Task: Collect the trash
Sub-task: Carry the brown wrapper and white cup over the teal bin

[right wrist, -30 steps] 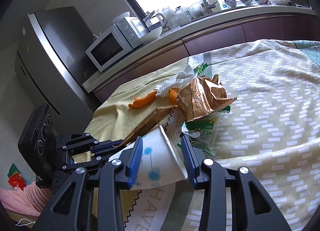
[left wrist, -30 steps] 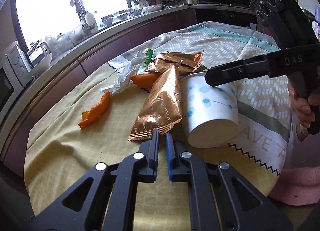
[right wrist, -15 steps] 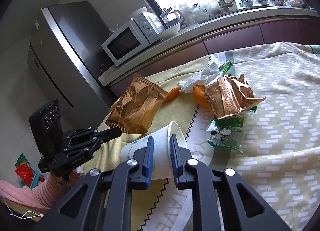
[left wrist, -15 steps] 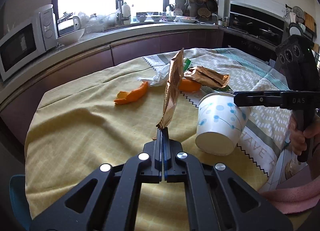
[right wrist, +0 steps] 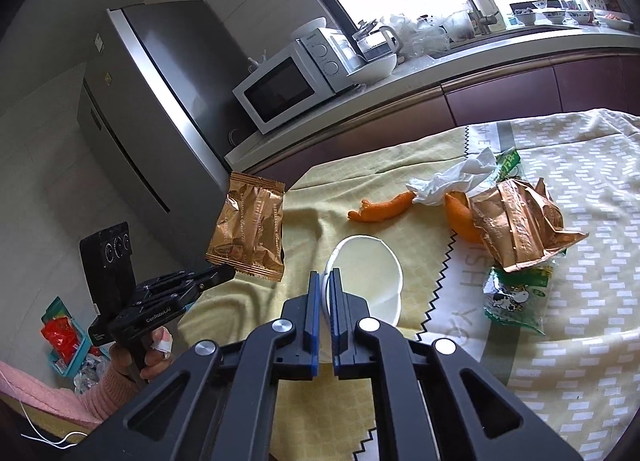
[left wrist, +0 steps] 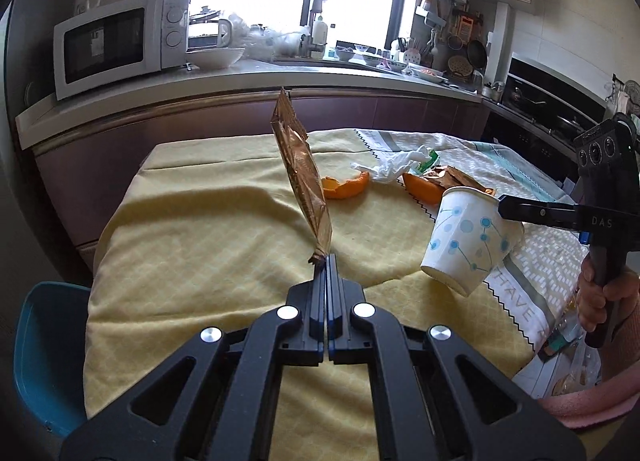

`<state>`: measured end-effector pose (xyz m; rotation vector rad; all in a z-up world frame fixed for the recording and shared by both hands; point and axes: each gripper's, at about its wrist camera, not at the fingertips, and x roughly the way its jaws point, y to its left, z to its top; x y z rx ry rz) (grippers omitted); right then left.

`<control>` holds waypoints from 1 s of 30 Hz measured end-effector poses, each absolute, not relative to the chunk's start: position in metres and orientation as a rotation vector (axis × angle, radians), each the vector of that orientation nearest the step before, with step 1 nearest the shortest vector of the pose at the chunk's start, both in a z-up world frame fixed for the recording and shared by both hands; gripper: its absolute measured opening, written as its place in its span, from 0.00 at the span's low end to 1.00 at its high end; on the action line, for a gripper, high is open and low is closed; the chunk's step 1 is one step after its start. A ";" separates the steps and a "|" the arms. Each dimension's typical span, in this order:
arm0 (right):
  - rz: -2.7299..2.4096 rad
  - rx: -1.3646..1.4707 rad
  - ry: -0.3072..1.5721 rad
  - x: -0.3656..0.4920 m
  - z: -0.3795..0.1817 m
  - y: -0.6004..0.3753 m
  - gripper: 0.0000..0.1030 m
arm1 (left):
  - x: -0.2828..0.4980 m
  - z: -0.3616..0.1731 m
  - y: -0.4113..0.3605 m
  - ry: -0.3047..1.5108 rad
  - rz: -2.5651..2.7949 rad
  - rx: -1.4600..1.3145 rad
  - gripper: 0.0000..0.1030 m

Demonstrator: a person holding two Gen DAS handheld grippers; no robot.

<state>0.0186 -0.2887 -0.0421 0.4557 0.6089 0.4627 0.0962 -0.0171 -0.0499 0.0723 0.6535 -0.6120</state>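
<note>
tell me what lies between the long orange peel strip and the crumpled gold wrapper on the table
A crumpled white tissue and a second orange peel piece lie between the long orange peel strip and the crumpled gold wrapper, clearest in the right wrist view.

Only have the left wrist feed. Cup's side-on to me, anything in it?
Observer: It looks empty. The right wrist view looks straight into the paper cup.
Operator: Right grip?
Observer: The right gripper pinches the cup's rim wall, one finger inside and one outside.
Operator: Trash I'm missing?
Observer: A green cow-print packet lies on the cloth beside the torn gold bag.
</note>
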 end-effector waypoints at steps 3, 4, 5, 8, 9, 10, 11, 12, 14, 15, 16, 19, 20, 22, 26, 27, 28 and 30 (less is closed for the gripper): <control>0.474 0.456 0.600 0.023 -0.036 -0.282 0.03 | 0.092 -0.045 -0.002 0.644 -0.589 0.050 0.01; 0.477 0.455 0.598 0.024 -0.034 -0.280 0.03 | 0.091 -0.044 0.002 0.642 -0.583 0.044 0.01; 0.482 0.453 0.596 0.025 -0.033 -0.277 0.03 | 0.089 -0.043 0.007 0.640 -0.574 0.038 0.01; 0.499 0.449 0.592 0.029 -0.030 -0.269 0.03 | 0.087 -0.040 0.022 0.635 -0.543 0.019 0.01; 0.505 0.449 0.591 0.030 -0.029 -0.266 0.03 | 0.086 -0.039 0.026 0.634 -0.533 0.014 0.01; 0.508 0.449 0.589 0.032 -0.028 -0.264 0.03 | 0.085 -0.038 0.031 0.633 -0.523 0.011 0.01; 0.513 0.450 0.587 0.033 -0.028 -0.262 0.03 | 0.085 -0.037 0.035 0.632 -0.515 0.006 0.01; 0.519 0.450 0.586 0.035 -0.027 -0.260 0.03 | 0.084 -0.037 0.039 0.630 -0.506 0.003 0.01; 0.529 0.448 0.582 0.038 -0.025 -0.255 0.03 | 0.081 -0.036 0.047 0.627 -0.479 -0.002 0.01; 0.537 0.448 0.581 0.040 -0.024 -0.253 0.03 | 0.080 -0.035 0.051 0.626 -0.470 -0.003 0.01; 0.544 0.449 0.579 0.041 -0.023 -0.250 0.03 | 0.079 -0.035 0.055 0.625 -0.460 -0.004 0.01; 0.568 0.447 0.578 0.046 -0.022 -0.240 0.03 | 0.076 -0.035 0.066 0.623 -0.436 -0.011 0.01; 0.576 0.443 0.578 0.049 -0.021 -0.236 0.03 | 0.076 -0.034 0.070 0.622 -0.426 -0.012 0.01; 0.592 0.440 0.579 0.053 -0.020 -0.228 0.03 | 0.073 -0.033 0.077 0.619 -0.410 -0.018 0.01; 0.628 0.432 0.586 0.064 -0.018 -0.211 0.03 | 0.070 -0.031 0.094 0.610 -0.376 -0.029 0.01; 0.638 0.430 0.589 0.067 -0.018 -0.206 0.03 | 0.068 -0.030 0.098 0.609 -0.366 -0.033 0.01; 0.648 0.426 0.592 0.070 -0.017 -0.202 0.03 | 0.068 -0.030 0.102 0.607 -0.353 -0.036 0.01; 0.668 0.420 0.595 0.075 -0.017 -0.193 0.03 | 0.066 -0.029 0.112 0.607 -0.333 -0.044 0.01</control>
